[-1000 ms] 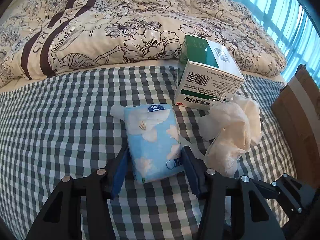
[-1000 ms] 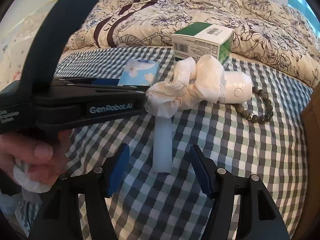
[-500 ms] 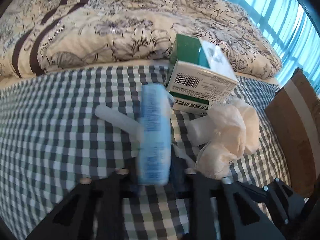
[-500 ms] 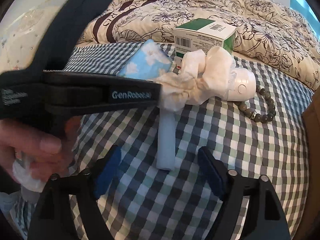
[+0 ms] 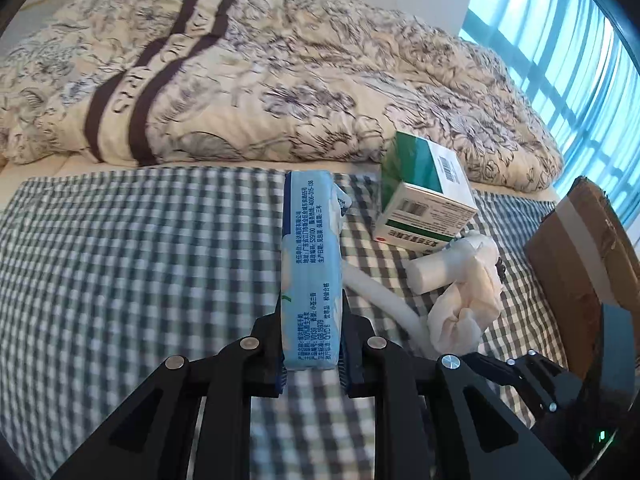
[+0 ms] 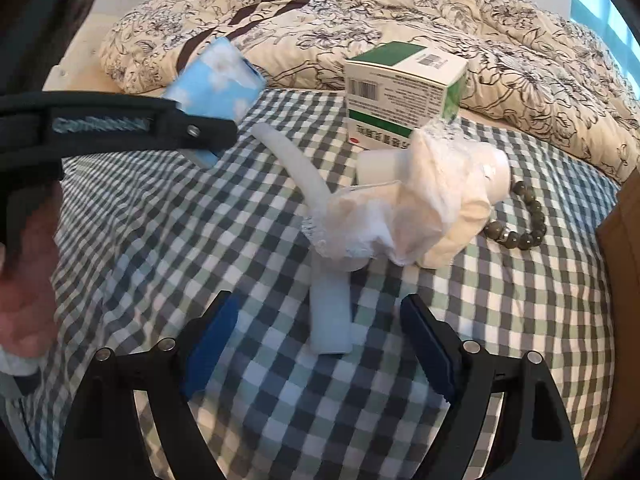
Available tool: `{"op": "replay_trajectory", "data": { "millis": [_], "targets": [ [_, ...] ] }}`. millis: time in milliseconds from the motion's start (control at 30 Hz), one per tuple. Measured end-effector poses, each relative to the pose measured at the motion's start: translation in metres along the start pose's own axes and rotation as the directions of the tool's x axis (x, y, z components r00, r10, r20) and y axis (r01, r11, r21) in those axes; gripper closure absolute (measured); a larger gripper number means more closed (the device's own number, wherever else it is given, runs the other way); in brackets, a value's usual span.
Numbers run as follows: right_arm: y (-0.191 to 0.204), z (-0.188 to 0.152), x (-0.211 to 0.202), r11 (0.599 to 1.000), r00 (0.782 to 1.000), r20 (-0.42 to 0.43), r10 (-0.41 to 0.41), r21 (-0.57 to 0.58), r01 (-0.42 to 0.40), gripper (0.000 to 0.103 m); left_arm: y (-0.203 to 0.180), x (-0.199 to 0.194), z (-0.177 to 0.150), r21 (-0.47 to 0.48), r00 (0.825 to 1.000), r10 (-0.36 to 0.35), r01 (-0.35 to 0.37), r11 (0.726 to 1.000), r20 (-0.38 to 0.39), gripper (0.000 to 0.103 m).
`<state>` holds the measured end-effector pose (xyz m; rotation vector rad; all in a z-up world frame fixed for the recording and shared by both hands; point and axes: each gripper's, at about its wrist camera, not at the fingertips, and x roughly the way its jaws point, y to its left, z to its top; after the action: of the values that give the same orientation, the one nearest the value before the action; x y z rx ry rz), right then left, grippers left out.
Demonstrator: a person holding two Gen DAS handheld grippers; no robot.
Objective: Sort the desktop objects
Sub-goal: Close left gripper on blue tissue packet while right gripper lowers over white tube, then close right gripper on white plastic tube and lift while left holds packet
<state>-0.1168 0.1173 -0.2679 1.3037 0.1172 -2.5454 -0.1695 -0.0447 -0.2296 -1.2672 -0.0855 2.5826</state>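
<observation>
We're squeezing the tissue pack (image 5: 311,268) tight in the left gripper (image 5: 311,354) while the right gripper (image 6: 320,350) is hanging wide open, empty, so that squishy pack could be slipping out.

Pale blue white-flowered tissue pack (image 5: 311,264), green-and-white box (image 5: 426,192), checked sheet (image 5: 140,260), floral cream quilt (image 5: 280,80)

tissue pack (image 5: 311,268) clamped on edge in left gripper (image 5: 311,364), above checked cloth (image 5: 140,260) | carton (image 6: 404,92) behind crumpled wrapper (image 6: 400,216) | tube (image 6: 316,248) runs under wrapper, end between right gripper (image 6: 320,350) fingers | bead bracelet (image 6: 520,220) right of wrapper | quilt (image 6: 360,12) behind all
</observation>
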Motion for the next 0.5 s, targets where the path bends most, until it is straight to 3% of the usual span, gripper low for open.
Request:
{"op": "replay_trajectory", "data": {
  "millis": [133, 233, 300, 500],
  "targets": [
    [0.0, 0.002, 0.001, 1.0, 1.0, -0.006, -0.005, -0.004, 0.005, 0.065, 0.013, -0.016, -0.005, -0.021, 1.0, 0.02, -0.02, 1.0, 0.011, 0.084],
    [0.0, 0.001, -0.002, 1.0, 1.0, -0.005, -0.018, -0.005, 0.018, 0.08, 0.019, -0.025, -0.009, -0.037, 0.999, 0.029, -0.029, 0.999, 0.015, 0.084],
    [-0.003, -0.001, -0.004, 1.0, 1.0, -0.005, -0.017, 0.009, 0.017, 0.087, 0.021, -0.03, -0.011, -0.038, 0.999, 0.036, -0.035, 0.999, 0.017, 0.084],
    [-0.005, -0.002, -0.023, 1.0, 1.0, 0.017, 0.006, 0.025, -0.006, 0.092, 0.02, -0.051, -0.012, -0.036, 0.998, 0.051, -0.049, 0.998, 0.042, 0.084]
  ]
}}
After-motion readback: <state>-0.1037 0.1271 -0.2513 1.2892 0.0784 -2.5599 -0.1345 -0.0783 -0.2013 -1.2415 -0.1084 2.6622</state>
